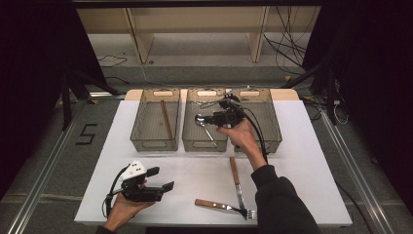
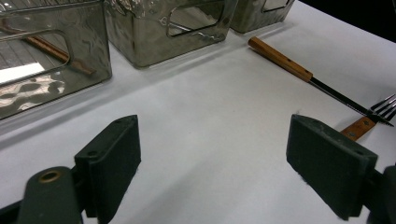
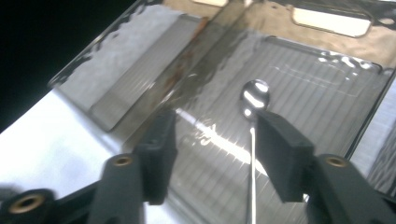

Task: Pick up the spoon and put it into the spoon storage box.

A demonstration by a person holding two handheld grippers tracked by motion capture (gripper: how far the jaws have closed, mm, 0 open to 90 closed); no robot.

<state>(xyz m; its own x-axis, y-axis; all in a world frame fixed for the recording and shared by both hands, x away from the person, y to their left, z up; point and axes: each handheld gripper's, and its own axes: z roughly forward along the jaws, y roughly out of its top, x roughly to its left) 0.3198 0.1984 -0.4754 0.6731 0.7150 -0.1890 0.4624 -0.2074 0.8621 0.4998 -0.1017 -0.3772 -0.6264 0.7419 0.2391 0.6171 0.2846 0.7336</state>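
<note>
The right gripper (image 1: pixel 210 118) hangs over the middle bin (image 1: pixel 204 142), jaws apart and empty, with the spoon (image 3: pixel 253 140) lying on that bin's floor just beside its right jaw; it should lift straight up to avoid knocking the walls. The left gripper (image 1: pixel 163 179) rests wide open, holding nothing, near the table's (image 1: pixel 302 146) front edge. Through the rippled bin wall, the brown-handled utensil (image 1: pixel 166 118) in the left bin (image 1: pixel 151 141) is hard to identify.

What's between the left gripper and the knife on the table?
Nothing visible. The left gripper is open over bare white table, and the knife lies ahead to its right, beside the middle bin. The knife's tip crosses the fork, so the wooden handle is the clearer grasp.
</note>
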